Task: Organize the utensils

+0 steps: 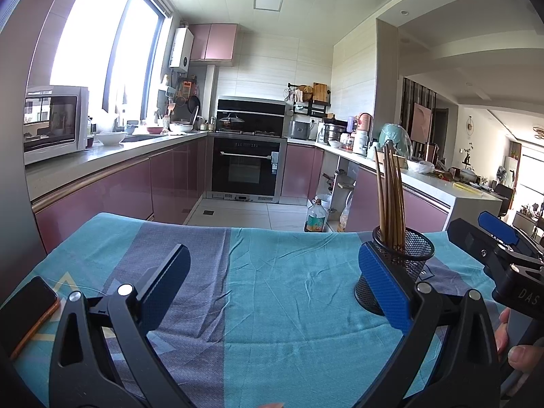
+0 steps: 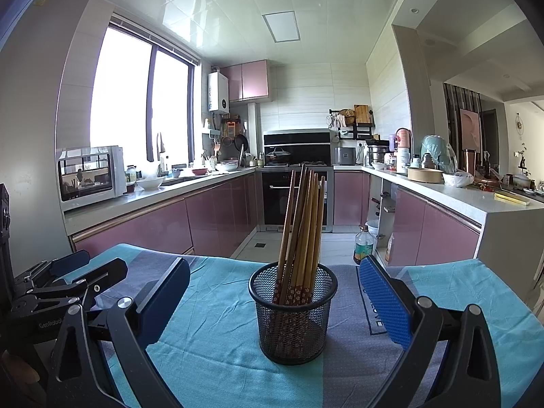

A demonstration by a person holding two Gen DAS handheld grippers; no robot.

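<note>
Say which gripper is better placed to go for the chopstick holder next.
Right, probably. The mesh holder with the chopsticks sits centred between the open right gripper. For the open left gripper it lies off to the side.

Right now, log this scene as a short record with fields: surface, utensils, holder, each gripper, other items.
surface: blue and grey cloth
utensils: wooden chopsticks, standing in the holder
holder: black mesh cup, upright on the cloth
left gripper: open, empty, the cup beside its right finger
right gripper: open, empty, the cup between its fingers, no contact
other items: phone at the cloth's left edge
</note>
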